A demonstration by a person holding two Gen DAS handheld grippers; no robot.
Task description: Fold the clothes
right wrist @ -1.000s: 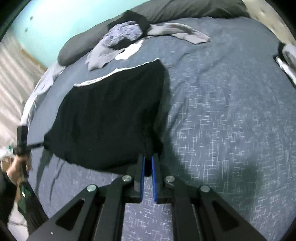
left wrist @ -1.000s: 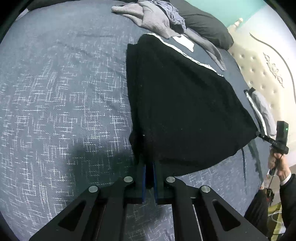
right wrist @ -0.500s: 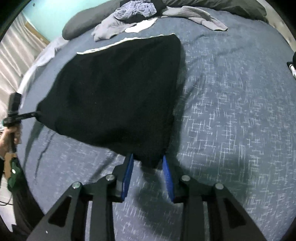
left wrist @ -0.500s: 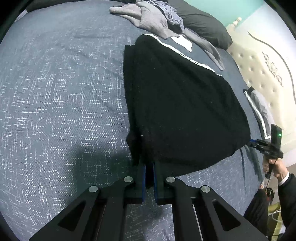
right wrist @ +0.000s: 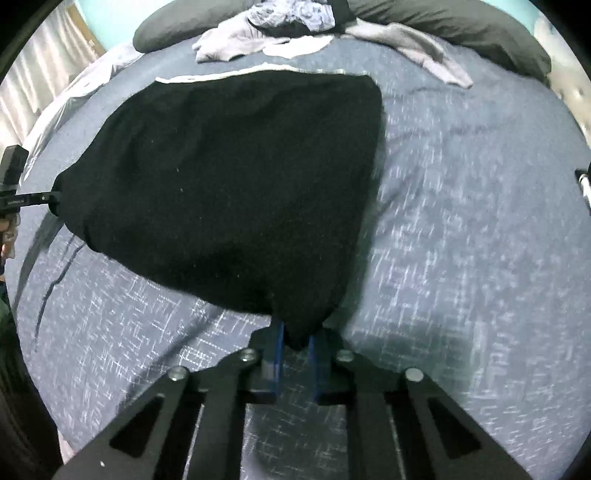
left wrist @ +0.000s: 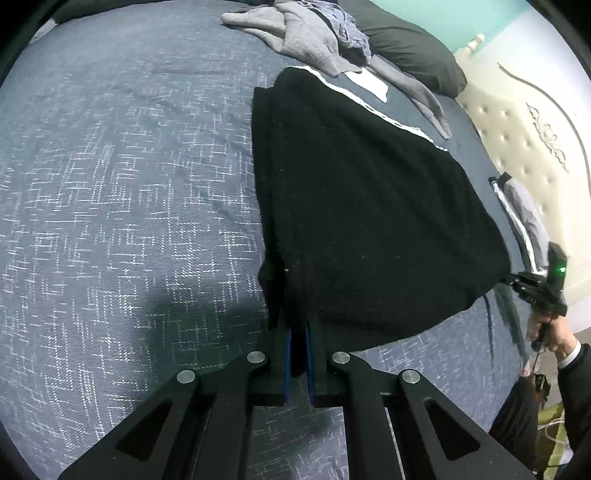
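The black garment (left wrist: 369, 206) lies spread across the centre of the bed (left wrist: 122, 192), with a white-trimmed edge toward the top of the frame. The left gripper (left wrist: 298, 332) is clamped on the garment's near corner, fingers almost touching. The right gripper (right wrist: 295, 345) has its fingers set apart, with the other near corner lying between the blue pads (right wrist: 277, 350). Grey clothes (left wrist: 306, 33) lie heaped at the upper edge, against a dark pillow (left wrist: 410, 55).
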